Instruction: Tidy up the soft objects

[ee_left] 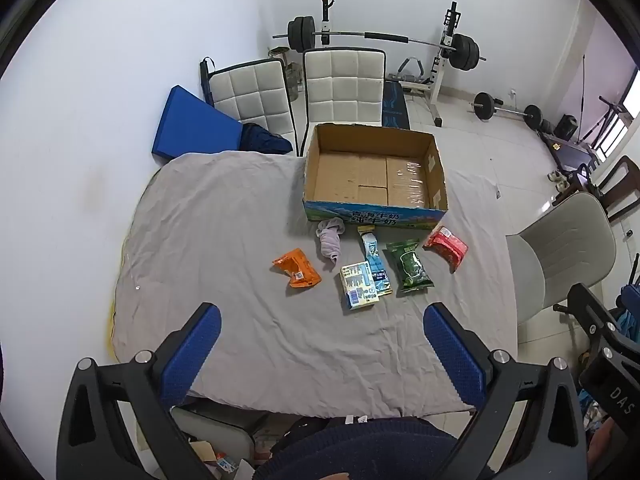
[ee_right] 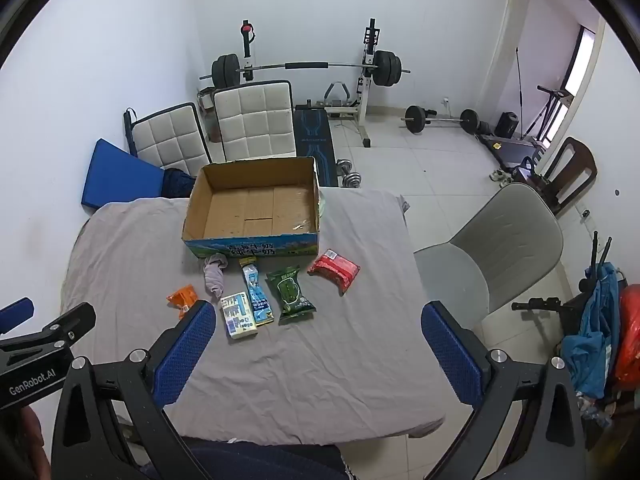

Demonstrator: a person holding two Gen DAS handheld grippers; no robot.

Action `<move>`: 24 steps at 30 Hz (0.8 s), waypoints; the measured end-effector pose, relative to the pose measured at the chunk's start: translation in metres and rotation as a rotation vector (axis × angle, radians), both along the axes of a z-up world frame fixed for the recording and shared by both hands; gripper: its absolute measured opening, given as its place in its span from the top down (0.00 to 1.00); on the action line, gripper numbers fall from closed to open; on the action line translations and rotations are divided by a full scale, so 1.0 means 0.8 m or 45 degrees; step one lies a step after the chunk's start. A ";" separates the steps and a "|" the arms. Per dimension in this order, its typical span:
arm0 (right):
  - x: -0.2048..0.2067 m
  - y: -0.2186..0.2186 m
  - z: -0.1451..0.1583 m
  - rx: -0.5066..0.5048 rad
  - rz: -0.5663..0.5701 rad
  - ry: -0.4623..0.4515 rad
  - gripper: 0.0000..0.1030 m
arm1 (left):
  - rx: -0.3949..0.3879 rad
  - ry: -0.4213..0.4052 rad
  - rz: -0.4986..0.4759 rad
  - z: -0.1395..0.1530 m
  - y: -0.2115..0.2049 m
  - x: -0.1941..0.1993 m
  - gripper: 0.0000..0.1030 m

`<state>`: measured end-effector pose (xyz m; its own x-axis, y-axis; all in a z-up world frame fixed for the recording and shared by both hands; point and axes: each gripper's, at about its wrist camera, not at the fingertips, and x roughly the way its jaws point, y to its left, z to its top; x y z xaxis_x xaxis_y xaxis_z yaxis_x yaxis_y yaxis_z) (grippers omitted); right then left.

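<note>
Ahead of the left tongs (ee_left: pixel 322 330), seen from the left wrist, six soft things lie in a loose row on the grey sheet (ee_left: pixel 224 240), all short of the empty box (ee_left: pixel 374 172). These tongs gape wide and hold nothing. Nearest, just beyond the gap, is the white pack (ee_left: pixel 358 286), its long axis running away from the tongs. An orange pouch (ee_left: pixel 297 269) sits ahead and left, a sock (ee_left: pixel 330 240) beyond it by the box wall. A blue tube (ee_left: pixel 374 260), a green pack (ee_left: pixel 408 266) and a red pack (ee_left: pixel 446 246) trail off ahead and right.

Beyond the right tongs (ee_right: pixel 316 334), the right wrist view shows the same row. These tongs also stand wide apart and bare. The white pack (ee_right: pixel 238 316) lies just past the left finger (ee_right: pixel 182 354), lengthwise away; the green pack (ee_right: pixel 290 294) and red pack (ee_right: pixel 334 270) sit ahead, nearer centre. The orange pouch (ee_right: pixel 183 297) is partly hidden behind that finger. At the far left edge the other gripper shows.

By my reading the left hand is nearer the pouch and sock, the right nearer the red pack; every item must travel forward into the box (ee_right: pixel 256 208).
</note>
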<state>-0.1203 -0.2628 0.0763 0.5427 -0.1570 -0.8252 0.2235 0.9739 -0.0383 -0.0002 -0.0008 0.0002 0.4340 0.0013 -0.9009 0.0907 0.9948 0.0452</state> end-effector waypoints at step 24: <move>-0.016 0.001 0.003 0.021 0.002 -0.018 0.00 | -0.021 -0.037 -0.001 0.015 -0.003 -0.016 0.00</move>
<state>-0.1327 -0.2621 0.0786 0.5544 -0.1425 -0.8200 0.2223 0.9748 -0.0192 -0.0128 -0.0036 0.0121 0.4600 -0.0139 -0.8878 0.0904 0.9954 0.0313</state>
